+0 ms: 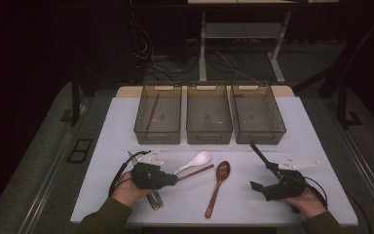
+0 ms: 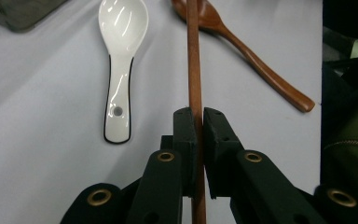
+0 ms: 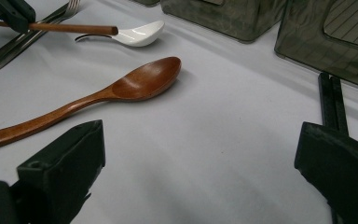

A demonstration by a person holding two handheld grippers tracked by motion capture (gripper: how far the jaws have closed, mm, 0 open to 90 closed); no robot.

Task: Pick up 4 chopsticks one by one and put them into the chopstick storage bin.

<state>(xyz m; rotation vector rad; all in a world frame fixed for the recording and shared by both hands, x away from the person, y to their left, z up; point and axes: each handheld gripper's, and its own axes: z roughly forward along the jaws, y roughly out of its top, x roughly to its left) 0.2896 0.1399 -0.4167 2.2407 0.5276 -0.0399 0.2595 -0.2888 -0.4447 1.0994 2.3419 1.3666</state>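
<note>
**Left claw clamped on the chopstick, right claw waiting apart**

Your left claw [image 2: 199,122] is pinched tight on the brown chopstick [image 2: 194,56], gripping it partway along so the long end juts forward, lifted above the worktop [image 1: 253,195] near the white spoon [image 2: 121,56]. Judging by the matching chopstick [image 1: 151,114] already lying in the left bin [image 1: 158,113], that hold suits carrying this one there lengthwise. Your right claw [image 3: 200,163] rests with its jaws wide apart, holding nothing, the wooden spoon [image 3: 135,84] ahead of it and black chopsticks [image 3: 331,100] beside it. Forks [image 1: 155,199] lie under your left hand. Open worktop runs between the utensils and the bins' near walls; the middle bin [image 1: 209,113] and right bin [image 1: 258,114] look empty.
</note>
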